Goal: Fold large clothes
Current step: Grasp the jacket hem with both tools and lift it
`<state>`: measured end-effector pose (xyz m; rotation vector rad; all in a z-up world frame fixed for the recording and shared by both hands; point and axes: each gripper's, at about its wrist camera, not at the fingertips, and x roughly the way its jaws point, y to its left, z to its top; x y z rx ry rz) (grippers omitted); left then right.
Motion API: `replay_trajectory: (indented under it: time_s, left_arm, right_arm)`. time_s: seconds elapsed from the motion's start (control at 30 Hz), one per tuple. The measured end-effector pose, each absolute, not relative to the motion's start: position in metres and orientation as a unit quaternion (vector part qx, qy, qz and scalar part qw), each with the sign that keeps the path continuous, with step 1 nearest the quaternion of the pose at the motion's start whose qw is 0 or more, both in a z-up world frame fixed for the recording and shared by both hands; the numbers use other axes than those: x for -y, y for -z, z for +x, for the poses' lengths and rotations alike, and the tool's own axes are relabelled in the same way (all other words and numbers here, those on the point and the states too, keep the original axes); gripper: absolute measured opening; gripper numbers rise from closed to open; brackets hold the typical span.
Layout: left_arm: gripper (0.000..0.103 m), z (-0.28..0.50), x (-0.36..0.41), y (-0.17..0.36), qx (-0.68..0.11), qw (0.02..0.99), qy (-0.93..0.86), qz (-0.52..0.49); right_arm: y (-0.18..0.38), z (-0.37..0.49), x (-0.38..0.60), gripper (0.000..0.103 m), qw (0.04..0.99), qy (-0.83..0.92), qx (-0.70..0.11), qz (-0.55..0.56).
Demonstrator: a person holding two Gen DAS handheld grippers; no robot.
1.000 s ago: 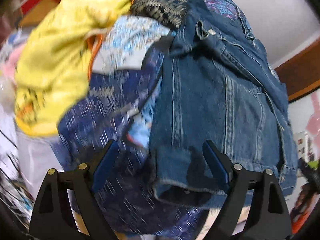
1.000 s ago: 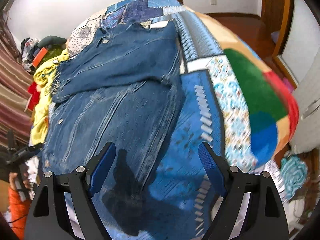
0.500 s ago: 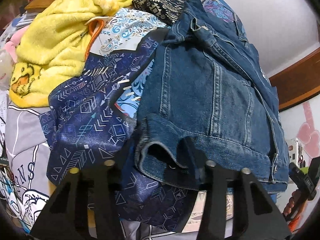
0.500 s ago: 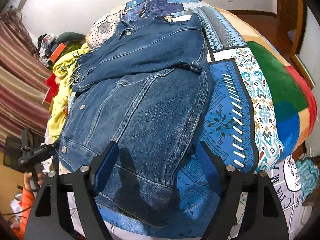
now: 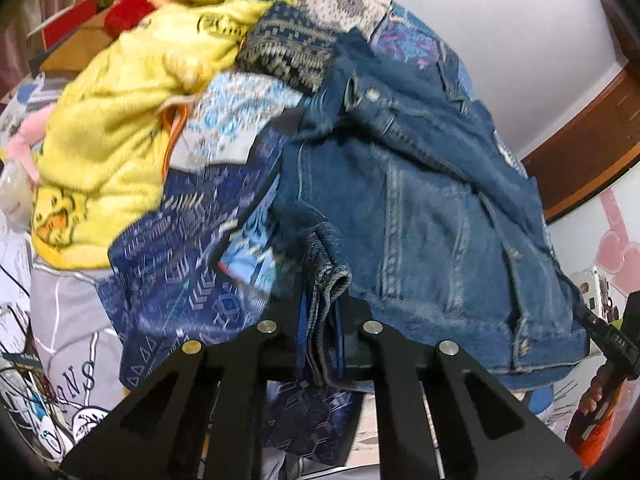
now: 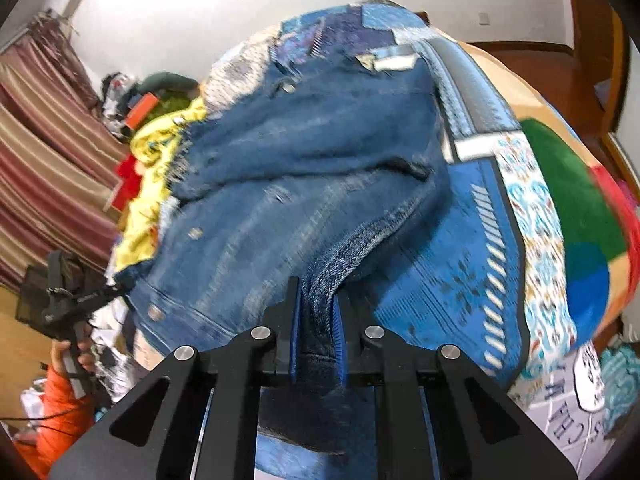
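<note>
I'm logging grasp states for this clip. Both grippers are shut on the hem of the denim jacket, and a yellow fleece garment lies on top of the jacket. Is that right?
Not quite. The yellow fleece garment lies beside the denim jacket on the patterned bedspread, not on top of it, as the left wrist view shows. The rest holds: the left gripper and the right gripper are each shut on the jacket's hem.

A bed carries everything, covered by a patchwork quilt (image 6: 472, 248) of blue patterned panels with green, red and orange blocks along its right side. A denim jacket (image 6: 280, 200) lies directly on the quilt, spread over its middle, 1 sleeve folded across the chest. Left of the jacket, a yellow fleece garment (image 5: 120, 128) lies heaped on the quilt, touching the jacket's upper left edge. Beyond the yellow garment sits something red (image 5: 132, 4).
</note>
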<state>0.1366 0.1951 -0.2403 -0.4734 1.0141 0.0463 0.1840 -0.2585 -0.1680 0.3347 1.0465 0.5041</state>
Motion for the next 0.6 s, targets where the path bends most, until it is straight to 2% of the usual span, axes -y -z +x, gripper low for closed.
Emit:
replay_trajectory:
  time_s: [0.13,0.4,0.6]
  left_arm:
    - [0.01,0.148,-0.194,0.206,-0.442,0.868,-0.008,-0.226]
    - [0.01,0.211,-0.179,0.124,-0.36,0.914,0.012,-0.188]
    - [0.01,0.278,-0.195,0.102,-0.334,0.917,-0.018,-0.217]
  right_arm:
    - [0.15,0.205,0.26,0.012,0.824,-0.261,-0.467,0.19]
    - [0.109,0.252,0.244,0.012,0.865,-0.258,-0.402,0.151]
    - [0.093,0.313,0.253,0.012,0.889,-0.22,-0.37,0.157]
